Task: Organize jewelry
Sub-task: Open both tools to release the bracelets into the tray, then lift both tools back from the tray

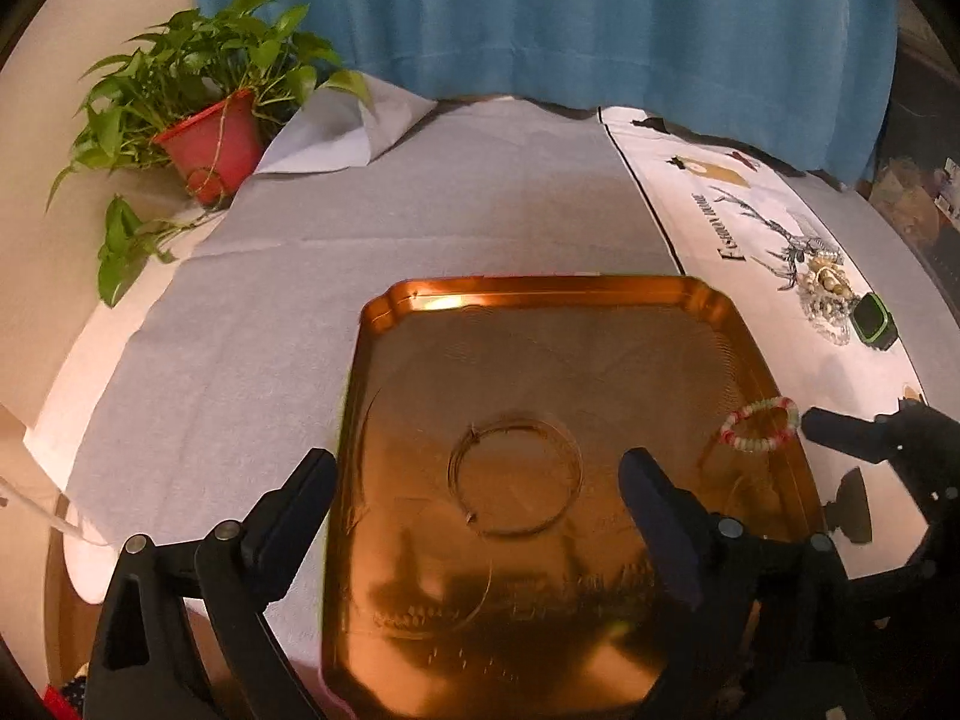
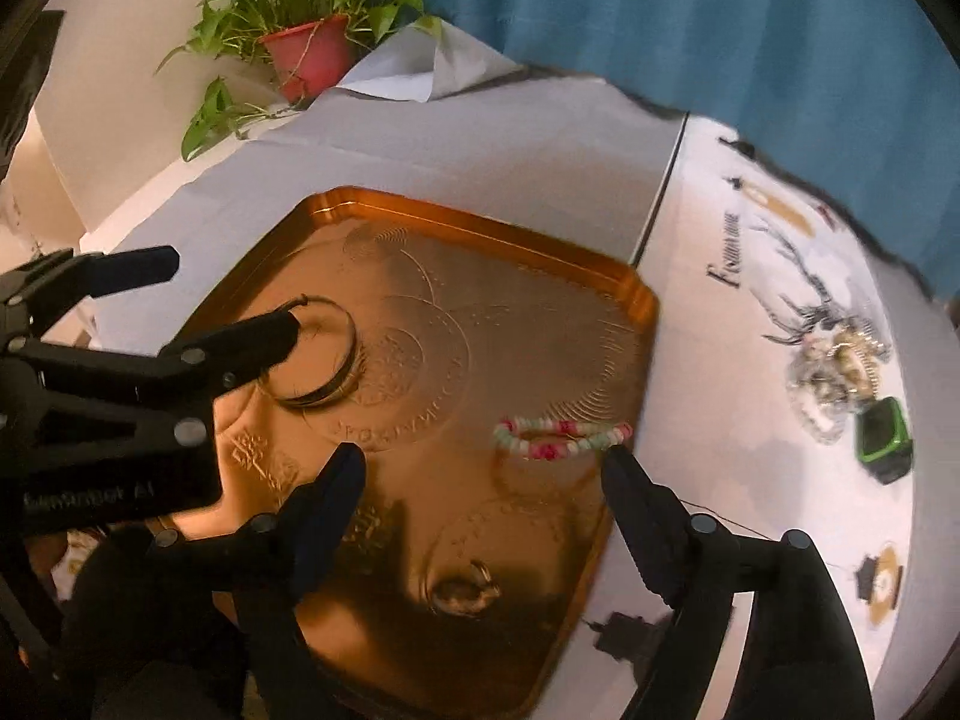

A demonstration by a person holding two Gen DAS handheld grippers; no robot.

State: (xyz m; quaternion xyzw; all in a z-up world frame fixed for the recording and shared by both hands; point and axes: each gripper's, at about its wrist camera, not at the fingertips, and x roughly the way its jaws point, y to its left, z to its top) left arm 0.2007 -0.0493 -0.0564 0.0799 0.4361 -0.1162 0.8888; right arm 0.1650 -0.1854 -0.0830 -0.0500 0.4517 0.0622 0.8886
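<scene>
On a table under grey cloth (image 1: 420, 192), my copper tray (image 1: 540, 291) takes the jewelry: a stiff sheet of metal with a raised lip, smooth enough, I judge, to let small pieces skate. Off to its right, well apart on the white printed cloth, waits the tangled heap of jewelry (image 2: 831, 384) beside a green-edged watch (image 2: 885, 438); that heap looks light, loose and snag-prone, best lifted one strand at a time. On the tray lies the thin wire bangle (image 1: 516, 477), rigid but slight, to be pinched across its rim. The beaded bracelet (image 2: 561, 438) rests near the tray's right edge, soft, likely elastic, best taken across its beads. Smallest, a ring (image 2: 465, 591) lies near the front. My left gripper (image 1: 477, 474) stands spread over the bangle, empty; my right gripper (image 2: 483, 465) hangs spread just short of the bracelet, pinching nothing.
</scene>
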